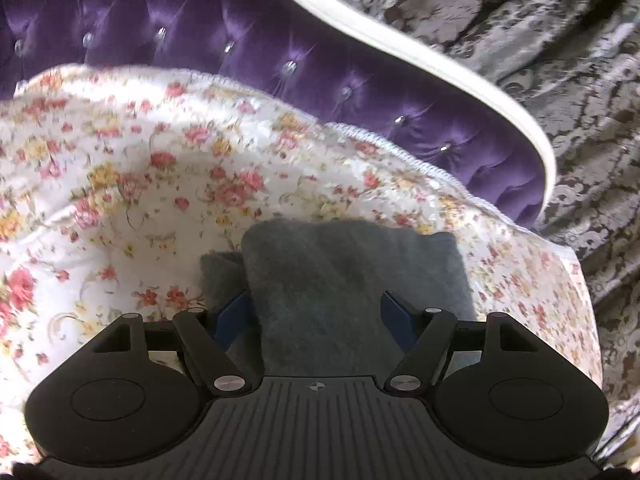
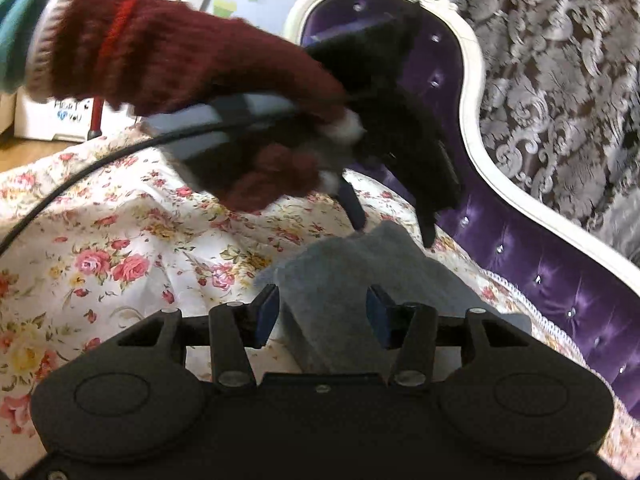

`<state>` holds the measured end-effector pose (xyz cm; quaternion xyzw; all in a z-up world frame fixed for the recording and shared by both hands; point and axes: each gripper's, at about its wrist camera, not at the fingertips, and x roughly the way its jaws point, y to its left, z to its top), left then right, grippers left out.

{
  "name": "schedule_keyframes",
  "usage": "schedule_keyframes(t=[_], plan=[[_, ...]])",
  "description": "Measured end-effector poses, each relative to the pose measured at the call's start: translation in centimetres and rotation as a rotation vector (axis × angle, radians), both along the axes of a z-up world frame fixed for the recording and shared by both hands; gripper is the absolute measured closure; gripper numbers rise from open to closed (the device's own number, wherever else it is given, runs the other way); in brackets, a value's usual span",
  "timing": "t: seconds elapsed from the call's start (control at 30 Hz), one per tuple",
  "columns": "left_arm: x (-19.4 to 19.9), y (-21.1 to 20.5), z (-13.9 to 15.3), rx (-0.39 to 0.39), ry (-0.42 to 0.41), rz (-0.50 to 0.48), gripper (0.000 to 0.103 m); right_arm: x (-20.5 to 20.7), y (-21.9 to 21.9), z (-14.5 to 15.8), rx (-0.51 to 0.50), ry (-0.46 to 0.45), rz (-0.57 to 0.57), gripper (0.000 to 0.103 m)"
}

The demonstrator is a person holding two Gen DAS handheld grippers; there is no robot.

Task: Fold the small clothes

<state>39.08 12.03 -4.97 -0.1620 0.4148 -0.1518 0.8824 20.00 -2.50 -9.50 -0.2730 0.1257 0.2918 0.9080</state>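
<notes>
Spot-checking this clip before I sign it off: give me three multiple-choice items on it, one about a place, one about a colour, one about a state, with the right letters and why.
1. Where does the grey garment lie?
A. on the floral cover
B. on a bare wooden floor
C. in a basket

2. What colour is the tufted headboard?
A. green
B. purple
C. orange

3. How do the right gripper's jaws stand?
A. shut tight with nothing between them
C. out of view
B. apart, with grey fabric between them

Answers: 1 A, floral cloth surrounds the garment; 2 B, its buttoned padding is purple inside a white frame; 3 B, the blue pads stand either side of the fabric.
</notes>
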Motion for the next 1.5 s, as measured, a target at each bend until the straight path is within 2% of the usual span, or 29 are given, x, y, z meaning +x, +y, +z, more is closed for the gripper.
schedule_keyframes(t=[0.03,0.1,0.2,0.23,0.27,0.3,0.37,0.47,0.53,0.6,0.7,0.73,0.8,0.83,0.87,0.9,0.93,0.97,1.03,1.13,1.2,1.27,1.4,1.5], plan=[[0.3,-0.1,-0.3,0.005,0.012,0.008,0.033,-0.1,0.2,-0.1,-0.011,-0.013,0.000,0.047],[0.7,-0.3,-0.6,0.016,0.020,0.006,0.043,-0.3,0.6,-0.3,-0.028,-0.030,0.001,0.047],[0.6,-0.8,-0.7,0.035,0.006,0.001,0.076,-0.1,0.9,-0.5,-0.048,-0.039,-0.004,0.052],[0.5,-1.1,-0.7,0.045,-0.007,-0.007,0.093,0.1,1.0,-0.6,-0.051,-0.034,-0.004,0.062],[0.5,-1.3,-0.6,0.056,-0.016,-0.013,0.093,0.2,1.0,-0.7,-0.053,-0.023,-0.005,0.087],[0.4,-1.5,-0.4,0.069,-0.029,-0.019,0.094,0.5,1.0,-0.7,-0.048,-0.006,-0.009,0.091],[0.1,-1.7,0.5,0.096,-0.064,-0.042,0.095,0.8,0.6,-0.2,-0.008,0.020,-0.016,0.092],[-0.3,-1.1,2.1,0.099,-0.110,-0.051,0.095,0.1,0.2,1.2,0.072,0.004,-0.013,0.091],[-0.3,-0.5,2.5,0.104,-0.126,-0.042,0.095,0.2,0.8,1.4,0.076,0.014,0.000,0.091],[0.2,-0.2,1.7,0.140,-0.099,-0.041,0.094,1.0,1.8,0.6,0.053,0.039,0.002,0.091],[1.0,-0.2,-0.8,0.193,-0.044,-0.030,0.090,2.8,2.9,-1.3,0.018,0.134,-0.027,0.081],[1.0,-0.1,-1.4,0.203,-0.030,-0.026,0.084,3.1,2.9,-1.7,0.019,0.159,-0.035,0.079],[0.8,0.7,-2.3,0.171,-0.021,-0.026,0.078,3.0,2.0,-1.4,0.064,0.178,-0.031,0.068],[0.5,1.4,-2.4,0.133,-0.023,-0.023,0.073,2.8,1.2,-1.0,0.099,0.187,-0.018,0.057],[0.1,2.0,-2.3,0.106,-0.026,-0.010,0.064,2.6,0.3,-0.6,0.132,0.197,-0.008,0.049],[-0.3,2.5,-1.9,0.090,-0.033,0.015,0.056,2.4,-0.7,-0.1,0.167,0.211,-0.003,0.046],[-0.8,2.8,-1.4,0.079,-0.051,0.033,0.041,2.2,-1.8,0.3,0.207,0.231,-0.004,0.045],[-1.4,3.1,-0.8,0.067,-0.073,0.040,0.030,2.1,-2.9,0.6,0.249,0.252,-0.008,0.045],[-2.8,3.5,0.4,0.045,-0.111,0.049,0.026,1.6,-4.8,1.4,0.326,0.287,-0.023,0.042],[-5.0,3.7,1.8,0.022,-0.143,0.042,0.019,0.9,-7.3,2.7,0.421,0.336,-0.044,0.025],[-6.4,3.3,2.2,0.022,-0.149,0.026,0.013,1.1,-9.1,3.3,0.471,0.362,-0.069,0.024],[-7.8,2.5,2.3,0.020,-0.149,-0.002,0.010,1.5,-10.9,3.8,0.506,0.391,-0.105,0.016],[-9.7,1.3,1.3,-0.001,-0.116,-0.040,0.010,3.5,-13.7,3.9,0.589,0.451,-0.175,0.013],[-10.0,0.5,0.2,0.006,-0.089,-0.065,0.010,5.7,-15.6,3.5,0.693,0.533,-0.211,0.013]])
